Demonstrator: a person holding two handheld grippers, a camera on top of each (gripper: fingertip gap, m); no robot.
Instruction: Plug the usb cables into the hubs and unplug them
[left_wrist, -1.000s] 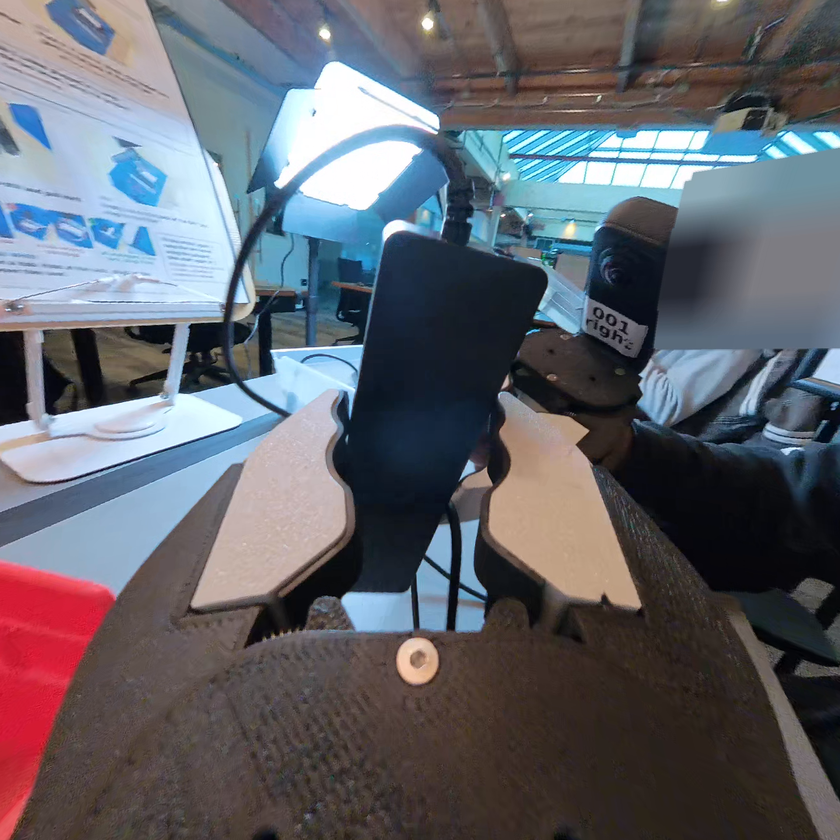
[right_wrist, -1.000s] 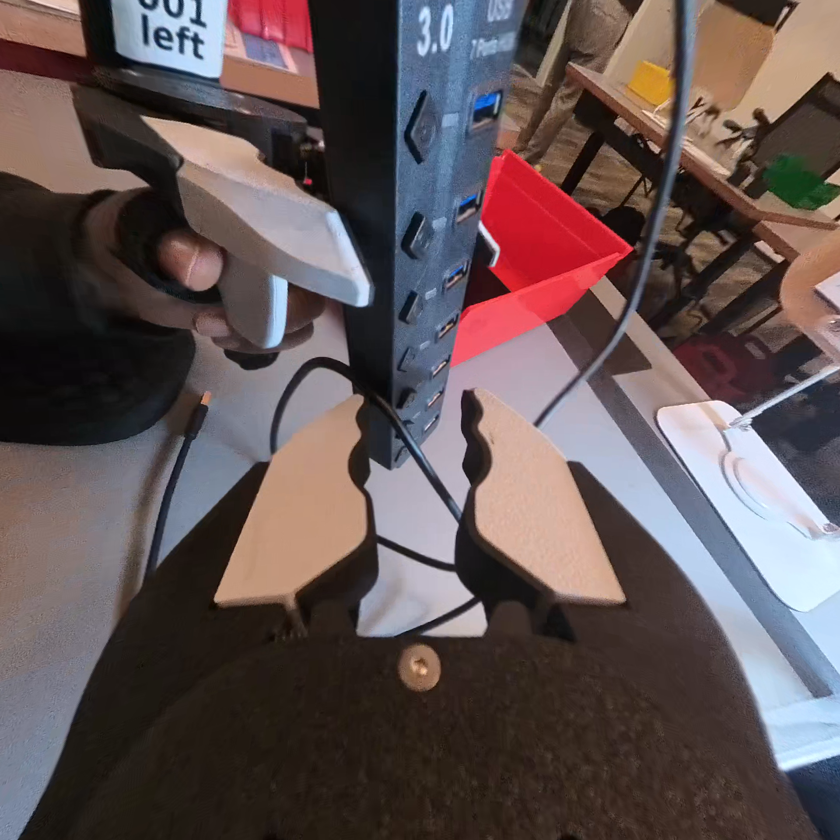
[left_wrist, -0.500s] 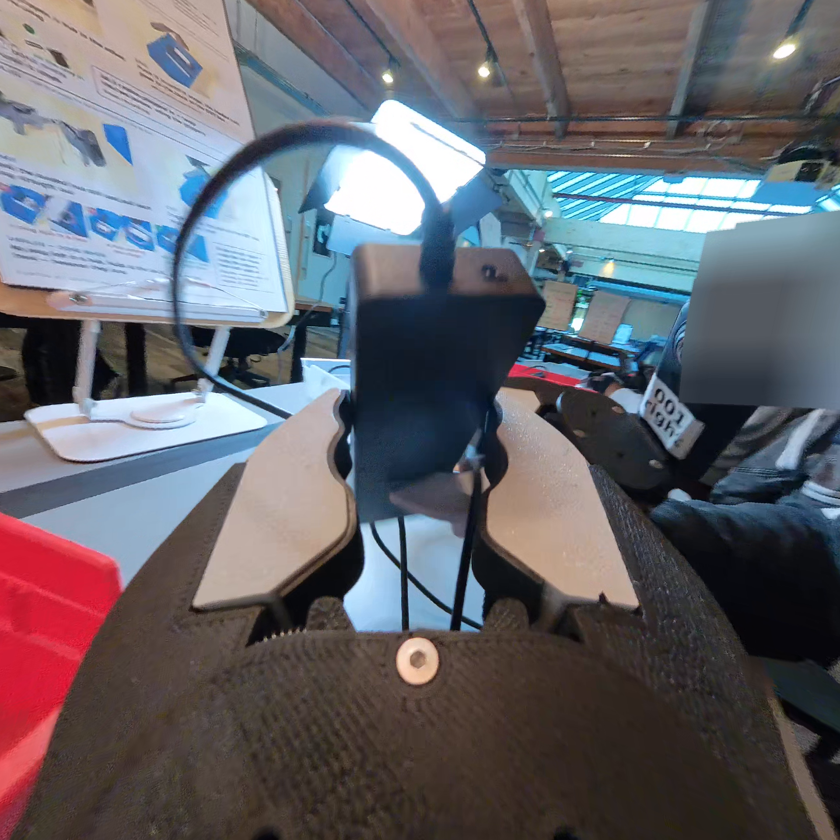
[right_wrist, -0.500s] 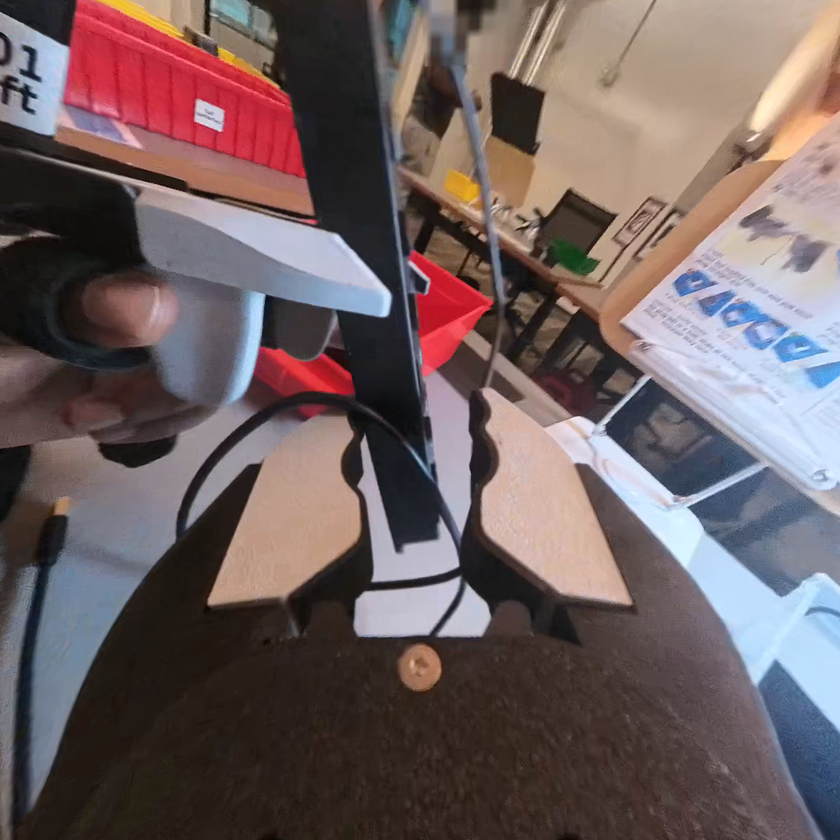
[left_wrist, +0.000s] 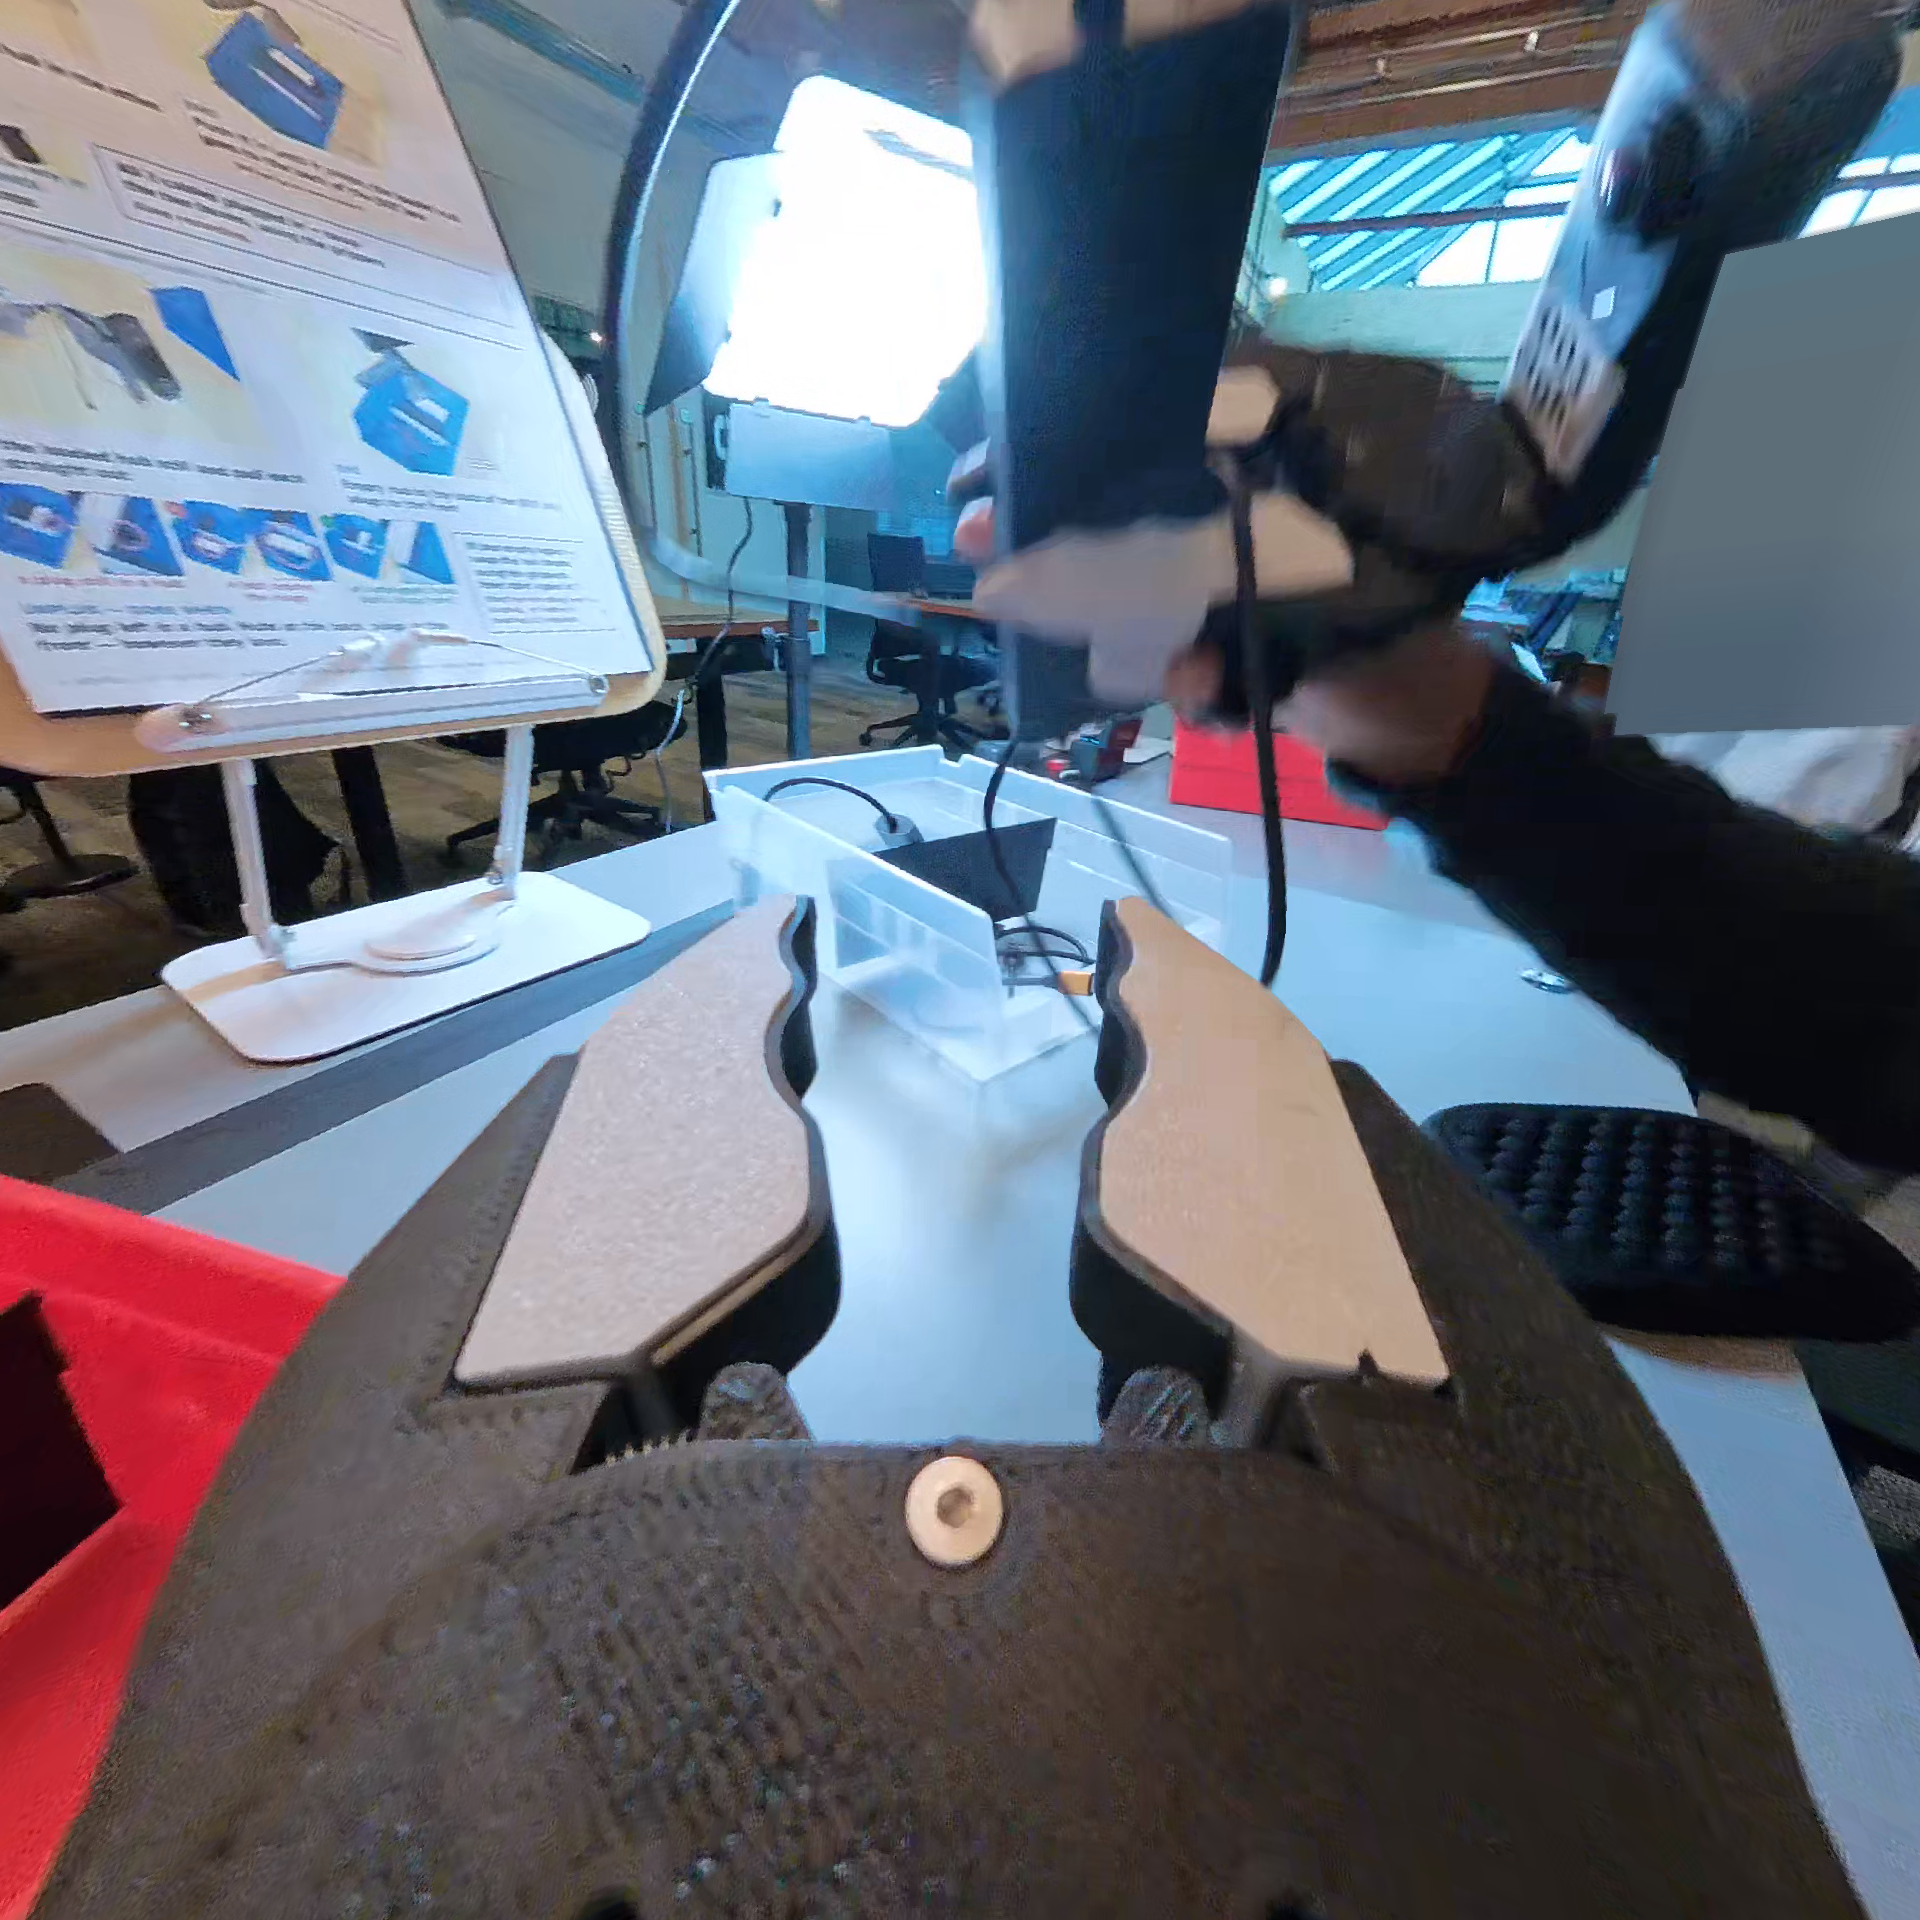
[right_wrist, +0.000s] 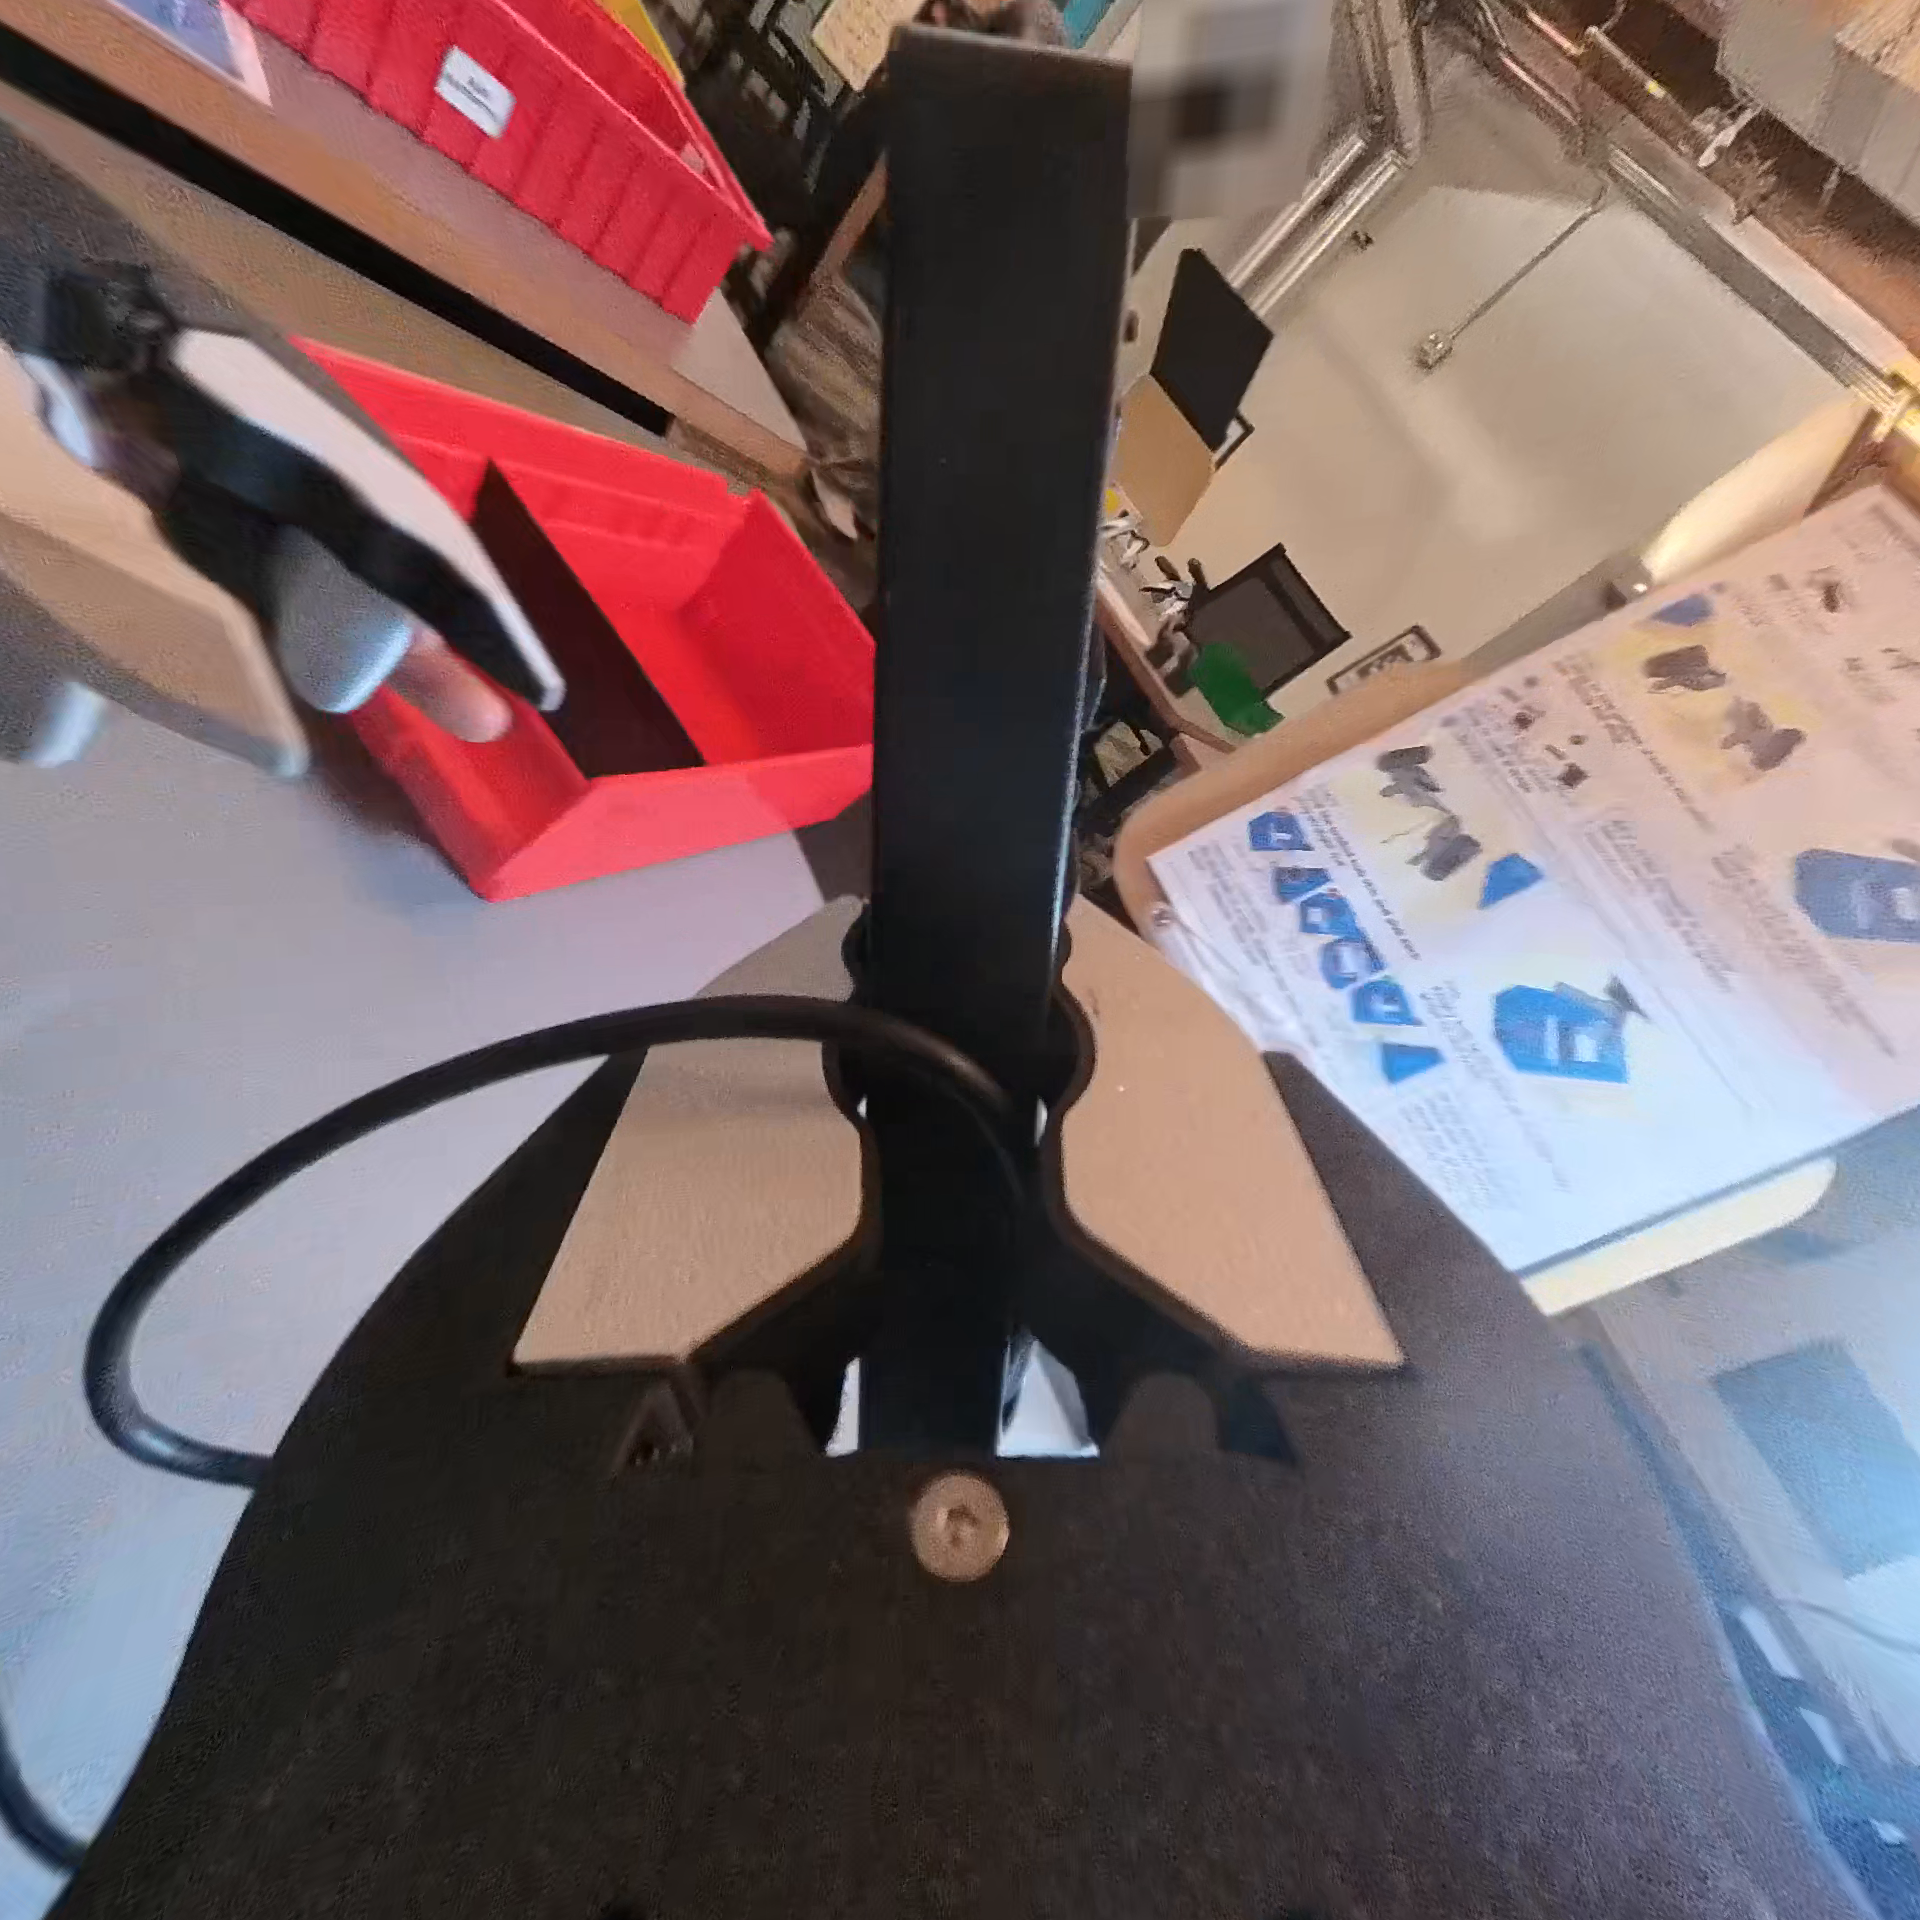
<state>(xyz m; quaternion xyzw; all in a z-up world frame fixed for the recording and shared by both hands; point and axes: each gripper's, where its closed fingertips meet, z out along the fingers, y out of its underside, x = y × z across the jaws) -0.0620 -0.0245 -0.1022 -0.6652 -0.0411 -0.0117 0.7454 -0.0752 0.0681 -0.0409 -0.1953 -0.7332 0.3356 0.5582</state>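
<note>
A: In the left wrist view, what is shown?

B: The left gripper is seen with fingers spread and nothing between them. The hub is held upright above and ahead, by the right gripper; a clear tray lies on the surface beyond.

A: And the right wrist view?

B: The hub is pinched near its lower end, long axis pointing away from the fingers, a cable looping left. No ports are visible from either side.

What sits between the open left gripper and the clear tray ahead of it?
Nothing visible. The left gripper is open and empty, with bare table up to the clear tray. The black hub is held in the right gripper, well above that path.
</note>
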